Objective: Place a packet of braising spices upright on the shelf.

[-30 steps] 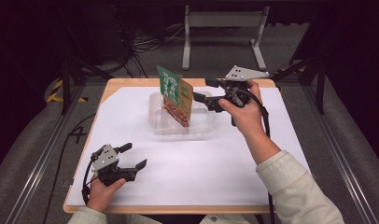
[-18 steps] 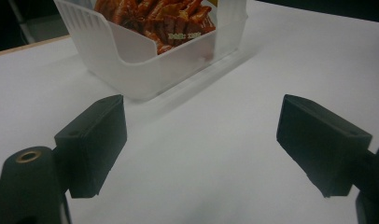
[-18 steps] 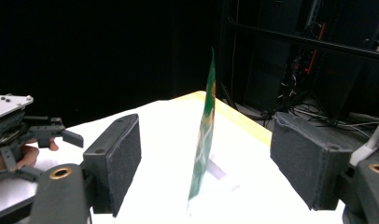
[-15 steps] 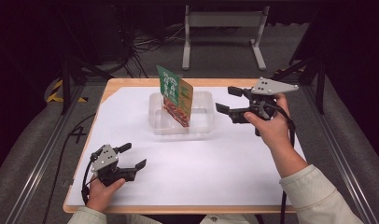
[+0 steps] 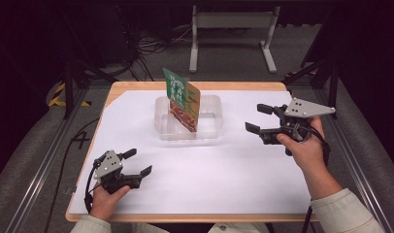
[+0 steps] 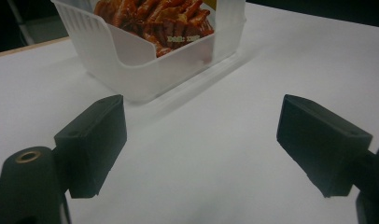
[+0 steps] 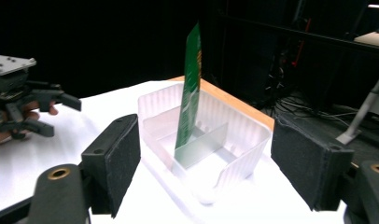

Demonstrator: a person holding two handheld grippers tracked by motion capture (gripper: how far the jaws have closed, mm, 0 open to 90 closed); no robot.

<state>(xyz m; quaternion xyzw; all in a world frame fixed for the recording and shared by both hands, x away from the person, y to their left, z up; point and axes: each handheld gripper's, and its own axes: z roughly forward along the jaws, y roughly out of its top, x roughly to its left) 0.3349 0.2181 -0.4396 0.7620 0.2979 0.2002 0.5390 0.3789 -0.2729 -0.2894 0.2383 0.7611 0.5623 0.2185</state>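
Both my left tongs (image 5: 137, 164) and right tongs (image 5: 255, 118) are wide and empty, and the snack packet (image 5: 183, 99) standing upright in the clear tray (image 5: 210, 130) mid-counter toward the far edge looks light and crinkly, so I'd pinch its top edge.

Packet (image 5: 183, 99) is standing upright in tray (image 5: 212, 130), blocking mid-worktop (image 5: 234, 165). White sheet around tray is lying bare; both grippers are sitting well apart from it.
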